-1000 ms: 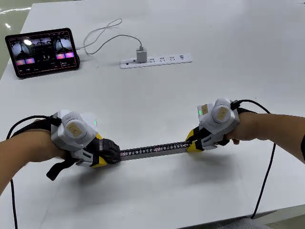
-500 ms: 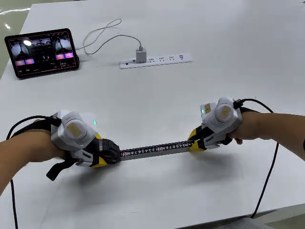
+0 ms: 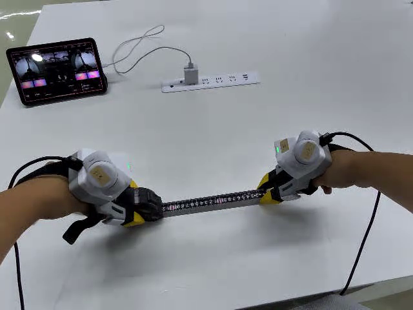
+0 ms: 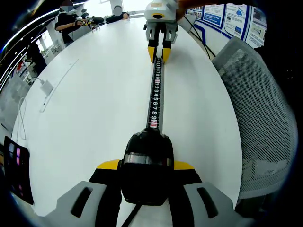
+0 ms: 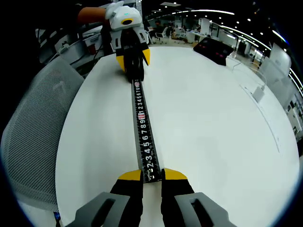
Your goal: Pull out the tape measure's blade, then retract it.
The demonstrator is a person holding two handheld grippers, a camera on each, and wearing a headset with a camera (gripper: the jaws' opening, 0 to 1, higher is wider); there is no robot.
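Note:
The black tape measure case [image 3: 148,205] [image 4: 147,163] rests low over the white table, and my left gripper [image 3: 137,208] [image 4: 144,165] is shut on it. From the case a dark blade [image 3: 210,201] [image 4: 155,92] [image 5: 142,132] with white numbers stretches rightward. My right gripper [image 3: 265,192] [image 5: 151,176] is shut on the blade's tip. In the left gripper view the right gripper [image 4: 159,53] appears at the far end of the blade. The right gripper view shows the left gripper [image 5: 131,59] holding the case [image 5: 132,65] at the far end.
A tablet [image 3: 58,68] with a lit screen lies at the back left. A white power strip [image 3: 213,81] with a charger and cable sits behind the middle of the table [image 3: 310,58]. Cables trail from both grippers. A mesh chair [image 4: 258,118] stands beside the table.
My right gripper has moved a little to the right, drawing more blade out of the case. The left gripper and the case have stayed in place.

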